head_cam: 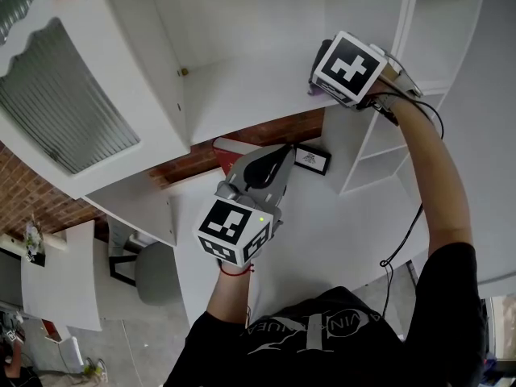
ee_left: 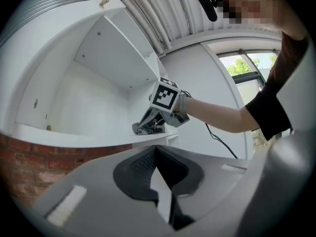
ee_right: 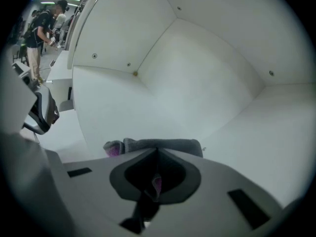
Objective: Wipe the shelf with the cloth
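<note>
My right gripper (head_cam: 316, 87) reaches into the white shelf (head_cam: 242, 87) at the top right of the head view and is shut on a grey cloth (head_cam: 311, 90) with a purple edge. In the right gripper view the cloth (ee_right: 163, 144) lies bunched on the shelf board (ee_right: 123, 107) just past the closed jaws (ee_right: 157, 151). The left gripper view shows that gripper (ee_left: 147, 126) pressing the cloth (ee_left: 140, 129) onto the shelf's front edge (ee_left: 74, 135). My left gripper (head_cam: 280, 153) hovers below the shelf over the desk, its jaws (ee_left: 157, 149) together with nothing in them.
A cabinet door with ribbed glass (head_cam: 72, 111) stands open at the left. Below the shelf are a brick wall (head_cam: 274, 131), a black framed card (head_cam: 310, 160), a red object (head_cam: 230, 146) and a grey chair (head_cam: 153, 272). A white shelf unit (head_cam: 379, 151) stands at the right.
</note>
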`<action>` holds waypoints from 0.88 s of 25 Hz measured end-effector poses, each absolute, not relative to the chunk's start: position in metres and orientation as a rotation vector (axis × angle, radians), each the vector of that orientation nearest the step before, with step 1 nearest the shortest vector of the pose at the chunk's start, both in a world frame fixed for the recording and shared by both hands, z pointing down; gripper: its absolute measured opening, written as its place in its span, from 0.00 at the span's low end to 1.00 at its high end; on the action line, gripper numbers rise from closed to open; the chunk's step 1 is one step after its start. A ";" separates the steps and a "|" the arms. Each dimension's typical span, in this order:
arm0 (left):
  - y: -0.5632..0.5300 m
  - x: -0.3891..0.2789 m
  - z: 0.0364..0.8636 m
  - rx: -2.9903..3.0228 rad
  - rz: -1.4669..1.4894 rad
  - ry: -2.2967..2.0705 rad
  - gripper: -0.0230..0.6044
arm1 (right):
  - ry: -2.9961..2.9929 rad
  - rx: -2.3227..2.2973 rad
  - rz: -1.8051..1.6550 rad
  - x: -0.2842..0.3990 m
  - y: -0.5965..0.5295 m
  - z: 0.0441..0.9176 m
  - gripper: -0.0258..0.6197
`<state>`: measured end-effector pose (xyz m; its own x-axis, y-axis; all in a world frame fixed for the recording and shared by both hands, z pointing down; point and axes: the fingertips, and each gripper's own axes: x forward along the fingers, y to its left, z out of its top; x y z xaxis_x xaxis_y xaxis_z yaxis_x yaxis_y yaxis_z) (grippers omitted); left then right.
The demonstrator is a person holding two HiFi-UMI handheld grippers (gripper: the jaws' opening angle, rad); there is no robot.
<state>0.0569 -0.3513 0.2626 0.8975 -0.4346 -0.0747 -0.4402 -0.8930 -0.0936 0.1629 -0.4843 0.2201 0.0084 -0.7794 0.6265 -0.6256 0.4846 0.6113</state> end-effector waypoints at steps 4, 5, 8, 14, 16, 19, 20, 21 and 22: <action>-0.356 0.055 0.255 -2.935 0.033 0.745 0.05 | -1.677 1.245 -0.194 0.166 -0.485 0.219 0.07; -0.357 0.054 0.252 -2.931 0.035 0.759 0.05 | -1.680 1.249 -0.202 0.165 -0.485 0.218 0.07; -0.354 0.055 0.232 -2.921 0.098 0.733 0.05 | -1.718 1.252 -0.236 0.165 -0.486 0.214 0.07; -0.347 0.060 0.179 -2.916 0.305 0.626 0.05 | -1.789 1.404 -0.313 0.176 -0.483 0.190 0.07; -0.351 0.063 0.175 -2.898 0.292 0.643 0.05 | -1.848 1.429 -0.295 0.177 -0.479 0.186 0.07; -0.348 0.068 0.183 -2.909 0.278 0.639 0.06 | -2.096 1.429 -0.217 0.165 -0.462 0.174 0.16; -0.346 0.070 0.186 -2.921 0.278 0.629 0.05 | -2.180 1.401 -0.185 0.157 -0.455 0.172 0.27; -0.345 0.073 0.189 -2.931 0.279 0.619 0.05 | -2.229 1.363 -0.162 0.148 -0.449 0.172 0.31; -0.344 0.075 0.191 -2.938 0.279 0.610 0.05 | -2.227 1.325 -0.153 0.141 -0.448 0.176 0.34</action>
